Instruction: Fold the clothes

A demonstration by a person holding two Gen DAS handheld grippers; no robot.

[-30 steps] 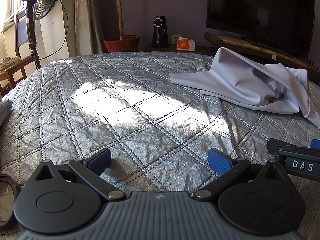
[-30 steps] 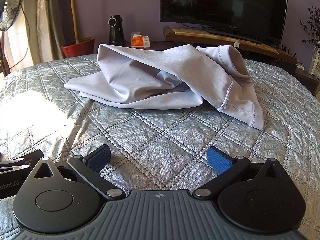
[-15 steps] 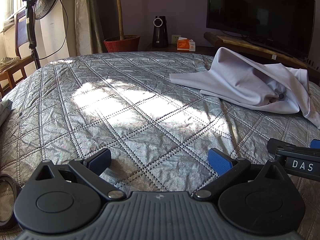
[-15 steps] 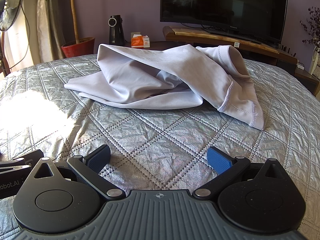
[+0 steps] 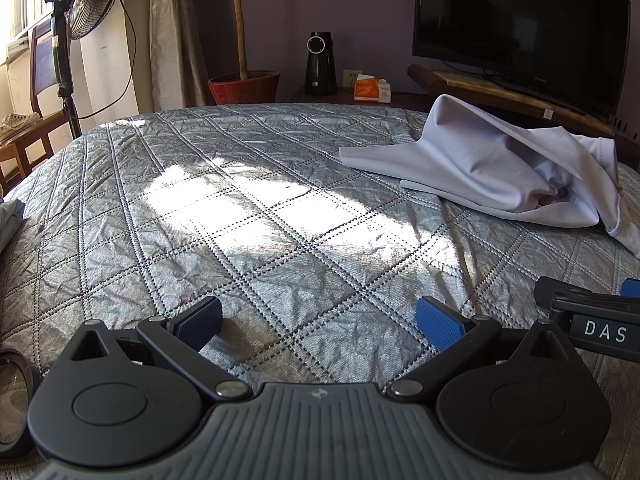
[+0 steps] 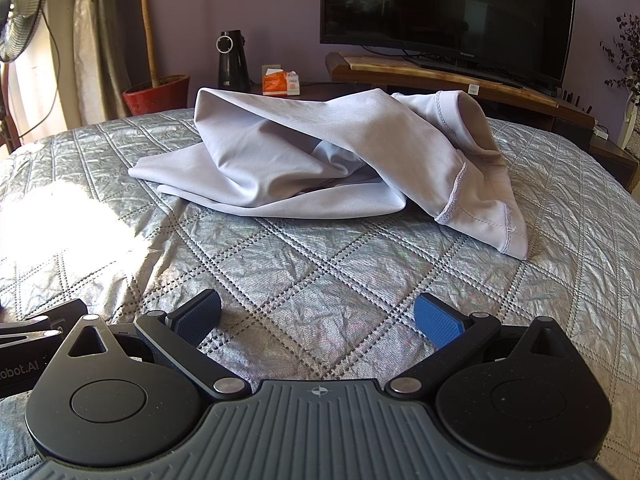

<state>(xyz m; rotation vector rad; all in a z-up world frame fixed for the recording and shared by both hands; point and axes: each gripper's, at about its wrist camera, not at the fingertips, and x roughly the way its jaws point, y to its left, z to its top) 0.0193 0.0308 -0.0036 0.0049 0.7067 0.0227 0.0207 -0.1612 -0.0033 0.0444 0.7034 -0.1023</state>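
From the left wrist, the left hand-held gripper [image 5: 318, 318] sits low over the bed [image 5: 240, 216], released, nothing held; the crumpled grey garment [image 5: 492, 172] lies toward the bed's far right edge.

From the right wrist, the right hand-held gripper [image 6: 318, 316] is released too, the garment [image 6: 320, 160] well ahead.

So from the left wrist view the garment [image 5: 492, 172] lies on the bed [image 5: 240, 216] at about 2 o'clock, TV [image 5: 520, 28] behind it at 1, potted plant [image 5: 244, 86] and speaker [image 5: 320, 64] past the bed at 12, fan [image 5: 76, 4] off at 10.
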